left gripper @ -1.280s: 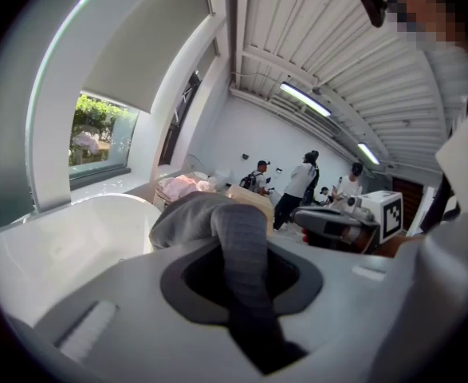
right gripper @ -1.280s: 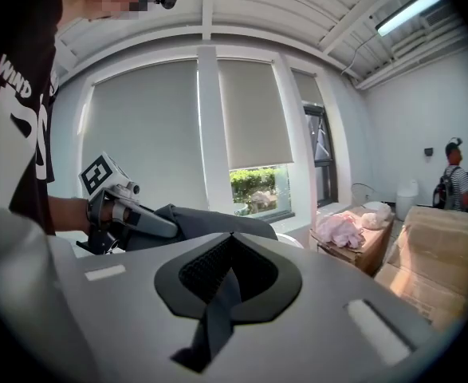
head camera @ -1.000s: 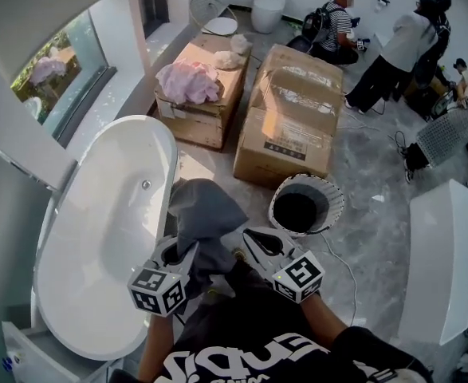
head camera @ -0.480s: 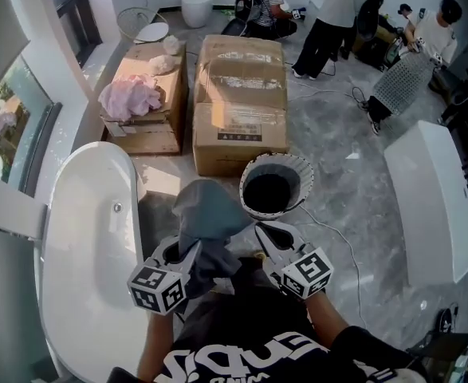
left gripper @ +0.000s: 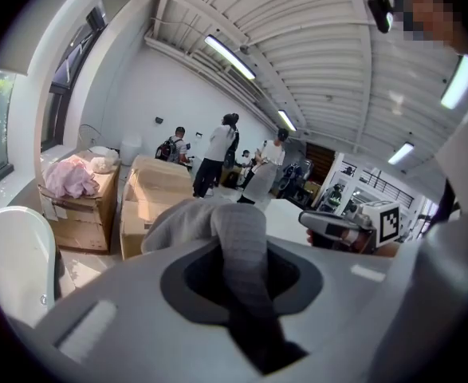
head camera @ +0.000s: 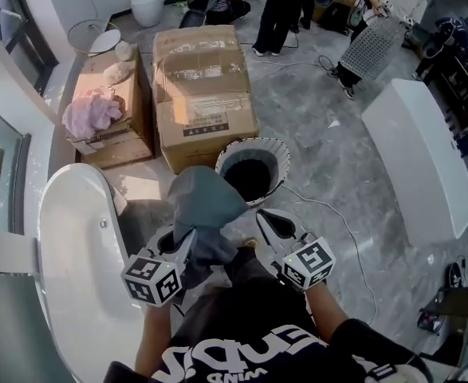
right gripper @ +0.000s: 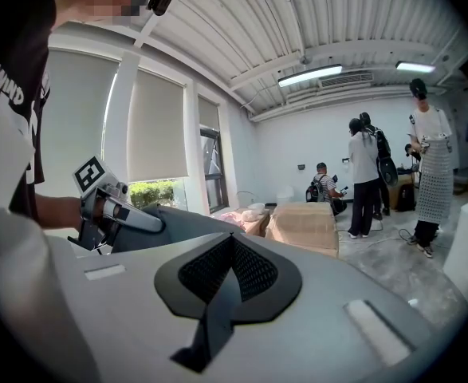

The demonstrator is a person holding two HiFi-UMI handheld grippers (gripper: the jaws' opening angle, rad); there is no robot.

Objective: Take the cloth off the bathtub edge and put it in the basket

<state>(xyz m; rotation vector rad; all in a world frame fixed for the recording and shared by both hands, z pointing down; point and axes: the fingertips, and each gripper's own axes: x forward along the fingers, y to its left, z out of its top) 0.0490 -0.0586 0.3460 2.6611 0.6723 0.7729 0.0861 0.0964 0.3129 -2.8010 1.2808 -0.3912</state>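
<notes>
Left gripper [head camera: 182, 244]: fingers clamped on the grey cloth [head camera: 206, 202], which is bunched just ahead of them. Right gripper [head camera: 267, 218]: fingers closed, empty. Carry the cloth over the basket [head camera: 253, 143] just beyond the fingers. Centre it, then release, leaving no fold on the rim.

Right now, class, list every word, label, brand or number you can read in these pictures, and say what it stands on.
No text reads clearly.
On the box, a label: too small to read.
On the shirt, white print: upside down, cut off, unreadable.
On the cubes: square markers, no words.
</notes>
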